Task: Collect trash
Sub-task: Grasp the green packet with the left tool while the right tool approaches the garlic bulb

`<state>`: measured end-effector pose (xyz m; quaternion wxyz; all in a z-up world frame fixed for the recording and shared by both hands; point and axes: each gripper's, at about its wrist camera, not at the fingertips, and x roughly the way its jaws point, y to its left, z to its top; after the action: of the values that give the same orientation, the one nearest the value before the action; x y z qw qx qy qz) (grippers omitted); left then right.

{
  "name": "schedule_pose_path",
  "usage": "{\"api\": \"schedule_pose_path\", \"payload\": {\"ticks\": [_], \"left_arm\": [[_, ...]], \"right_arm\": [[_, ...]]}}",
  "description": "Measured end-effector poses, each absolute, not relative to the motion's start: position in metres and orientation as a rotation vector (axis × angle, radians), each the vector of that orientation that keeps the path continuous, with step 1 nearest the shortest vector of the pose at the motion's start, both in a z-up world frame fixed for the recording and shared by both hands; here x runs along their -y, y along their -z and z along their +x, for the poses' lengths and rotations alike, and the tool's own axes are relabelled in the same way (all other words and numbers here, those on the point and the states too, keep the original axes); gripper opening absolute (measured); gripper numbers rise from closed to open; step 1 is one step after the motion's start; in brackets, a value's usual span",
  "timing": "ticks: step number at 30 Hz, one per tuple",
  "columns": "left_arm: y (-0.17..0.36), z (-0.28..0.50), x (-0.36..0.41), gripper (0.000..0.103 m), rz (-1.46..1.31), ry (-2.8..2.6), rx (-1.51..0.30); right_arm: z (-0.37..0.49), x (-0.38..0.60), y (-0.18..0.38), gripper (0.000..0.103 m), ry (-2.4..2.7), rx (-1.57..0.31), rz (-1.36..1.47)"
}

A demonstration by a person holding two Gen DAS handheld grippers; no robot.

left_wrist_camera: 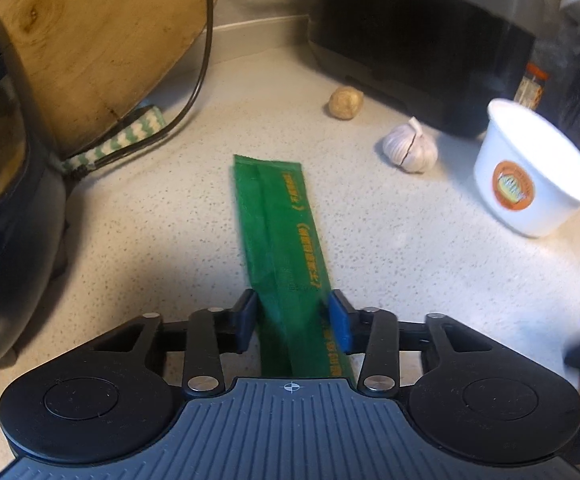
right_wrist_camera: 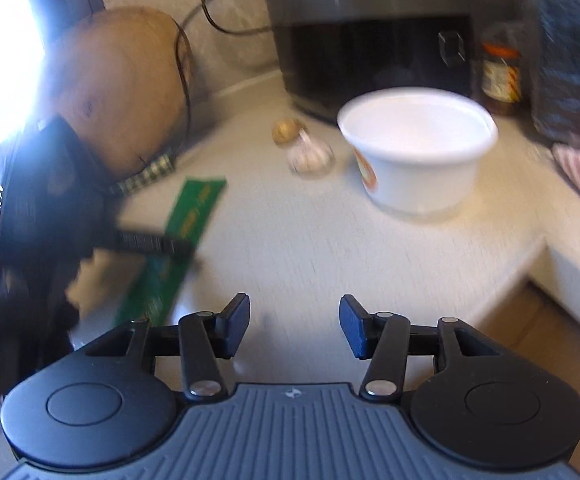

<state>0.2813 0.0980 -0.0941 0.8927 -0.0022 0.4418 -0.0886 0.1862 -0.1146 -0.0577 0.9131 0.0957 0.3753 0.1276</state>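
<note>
Green chopstick wrapper [left_wrist_camera: 280, 236]: flat on speckled counter [left_wrist_camera: 389, 248], left gripper [left_wrist_camera: 293, 320] fingers straddling its near end, contact uncertain. White paper cup [right_wrist_camera: 417, 148]: far of right gripper [right_wrist_camera: 293, 322], fingers wide, empty.

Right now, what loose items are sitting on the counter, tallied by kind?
Green wrapper: 1, between the left gripper's fingers
White paper cup: 1
Garlic bulb: 1
Small brown lump: 1, too blurred to identify
Total: 4
</note>
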Motion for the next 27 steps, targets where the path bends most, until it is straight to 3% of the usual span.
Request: {"api": "schedule_pose_path", "payload": {"ticks": [3,8,14,19,27], "left_arm": [[0.091,0.272,-0.108,0.028,-0.068,0.237,-0.908],[0.087,0.262,-0.121,0.023,-0.109,0.278,-0.920],[0.079,0.244,-0.132,0.016,-0.129,0.391,-0.924],[0.081,0.239,-0.140,0.015,-0.159,0.463,-0.924],[0.089,0.251,-0.149,0.015,-0.227,0.492,-0.940]], "right_arm": [[0.225,0.105,0.030,0.050,-0.349,-0.774,0.242],[0.319,0.069,0.006,0.050,-0.396,-0.849,0.282],[0.415,0.022,0.031,0.050,-0.259,-0.945,-0.018],[0.452,0.024,0.053,0.050,-0.277,-1.088,-0.188],[0.456,0.026,0.068,0.049,-0.222,-1.207,-0.194]]}}
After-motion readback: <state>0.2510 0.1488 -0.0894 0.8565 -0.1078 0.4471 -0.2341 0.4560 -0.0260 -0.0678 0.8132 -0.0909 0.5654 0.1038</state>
